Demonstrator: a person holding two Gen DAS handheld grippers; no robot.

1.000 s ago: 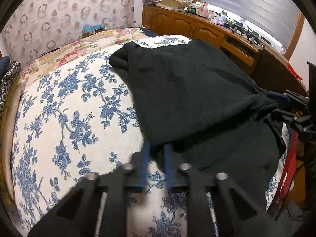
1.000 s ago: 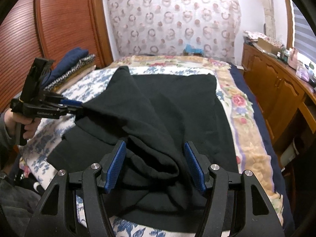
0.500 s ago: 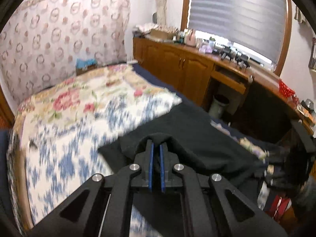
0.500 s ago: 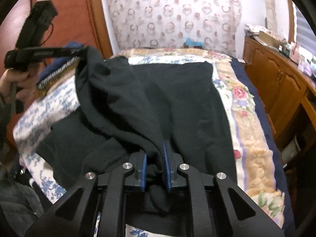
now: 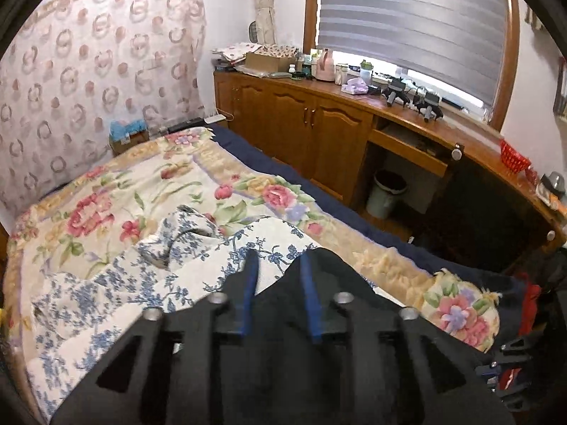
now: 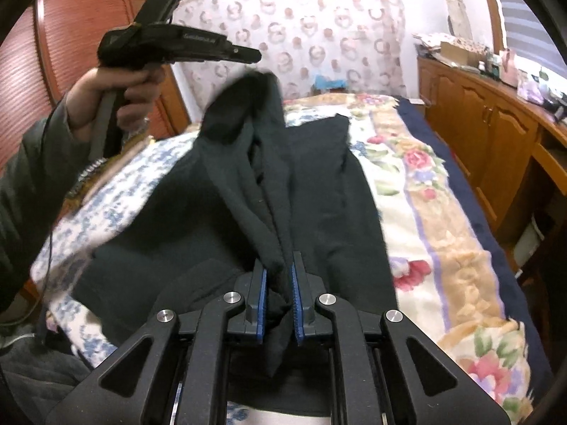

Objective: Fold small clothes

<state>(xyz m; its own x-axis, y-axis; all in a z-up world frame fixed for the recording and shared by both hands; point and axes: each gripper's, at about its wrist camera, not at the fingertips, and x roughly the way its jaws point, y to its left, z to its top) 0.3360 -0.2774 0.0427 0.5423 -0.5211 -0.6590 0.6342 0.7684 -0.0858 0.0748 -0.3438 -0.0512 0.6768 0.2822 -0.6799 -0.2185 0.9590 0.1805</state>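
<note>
The black garment [image 6: 312, 191] lies mid-frame on the bed [image 6: 460, 248]. Its raised flap could slump off-line, I judge, since the left claw [image 6: 253, 56], held high at upper left and level, has just been opening, jaws apart with cloth between. The right claw [image 6: 278, 304], angled downward, pinches a fold at bottom centre.

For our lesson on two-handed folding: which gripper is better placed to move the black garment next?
Right. The right gripper has just closed on the garment at its near edge. The left gripper, raised, has just been opening, and its pads press no cloth.
</note>
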